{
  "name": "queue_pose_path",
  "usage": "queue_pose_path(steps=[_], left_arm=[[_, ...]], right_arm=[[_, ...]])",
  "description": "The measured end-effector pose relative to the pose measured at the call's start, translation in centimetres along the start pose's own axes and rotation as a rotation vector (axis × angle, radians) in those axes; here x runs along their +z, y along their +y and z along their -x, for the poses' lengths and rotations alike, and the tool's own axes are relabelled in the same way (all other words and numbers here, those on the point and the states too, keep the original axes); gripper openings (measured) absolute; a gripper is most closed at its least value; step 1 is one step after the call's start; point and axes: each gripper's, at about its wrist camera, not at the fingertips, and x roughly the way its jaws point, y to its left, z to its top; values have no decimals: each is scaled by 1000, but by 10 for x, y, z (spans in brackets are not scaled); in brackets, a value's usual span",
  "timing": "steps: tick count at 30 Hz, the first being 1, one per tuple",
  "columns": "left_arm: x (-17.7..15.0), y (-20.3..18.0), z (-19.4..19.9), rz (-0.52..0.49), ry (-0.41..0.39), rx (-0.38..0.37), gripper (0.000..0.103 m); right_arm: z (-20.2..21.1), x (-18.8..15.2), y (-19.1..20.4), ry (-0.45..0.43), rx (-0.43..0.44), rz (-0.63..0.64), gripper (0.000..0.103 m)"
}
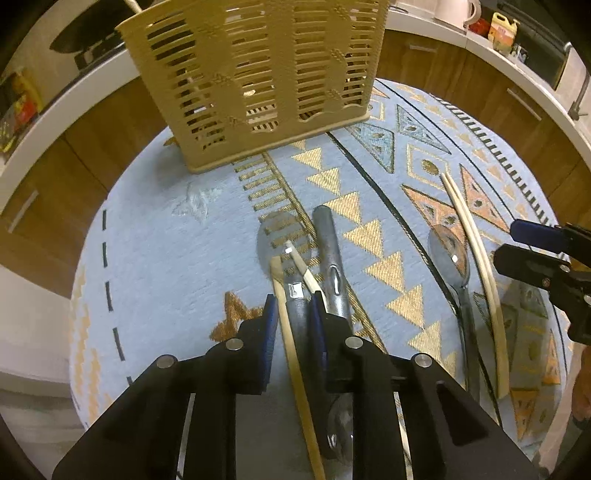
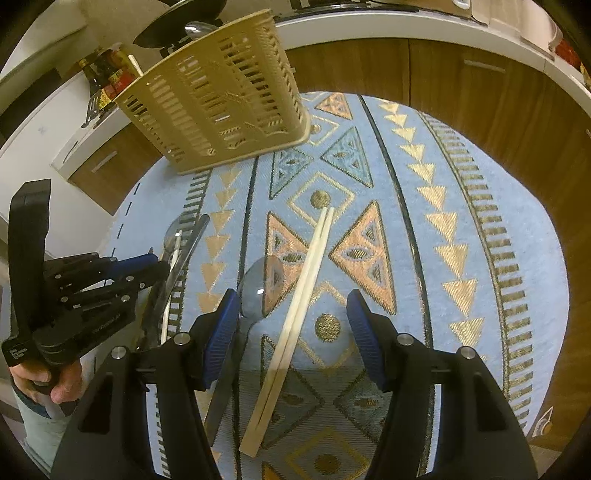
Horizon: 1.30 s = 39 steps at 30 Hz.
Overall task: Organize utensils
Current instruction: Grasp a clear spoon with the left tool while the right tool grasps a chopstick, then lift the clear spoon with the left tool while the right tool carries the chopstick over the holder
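My left gripper (image 1: 293,299) points down at the patterned cloth, its blue pads closed tight on a wooden chopstick (image 1: 286,332) and the dark handle of a spoon (image 1: 275,236) lying side by side. A second chopstick (image 1: 304,271) and a grey metal handle (image 1: 328,251) lie just right of the pads. My right gripper (image 2: 293,332) stands open low over a pair of chopsticks (image 2: 295,314), with another spoon (image 2: 258,284) beside its left pad. The beige slotted utensil holder (image 1: 251,74) stands at the table's far side; in the right wrist view this holder (image 2: 221,99) is at the upper left.
The round table wears a blue cloth (image 1: 166,258) with gold triangles. Wooden cabinets (image 2: 461,92) and a white counter (image 2: 406,26) curve round behind it. A hand (image 2: 55,380) grips the left tool at the left of the right wrist view. A pan (image 1: 85,40) sits on the counter.
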Motion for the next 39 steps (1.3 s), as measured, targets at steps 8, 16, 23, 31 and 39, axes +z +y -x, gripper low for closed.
queue_pose_path(steps=[8, 16, 23, 31, 39], left_arm=[[-2, 3, 0, 43, -28, -18, 10], [-22, 61, 21, 286, -78, -139, 10], [-38, 104, 22, 466, -42, -172, 10], [-36, 98, 10, 467, -39, -160, 10], [-39, 99, 11, 441, -54, -195, 10]], right_arm=[[-2, -1, -12, 4, 10, -30, 57], [-3, -2, -20, 7, 14, -56, 57], [-15, 2, -13, 37, 11, -44, 57], [-20, 17, -27, 109, 38, -88, 57], [-33, 34, -17, 200, 35, -77, 35]])
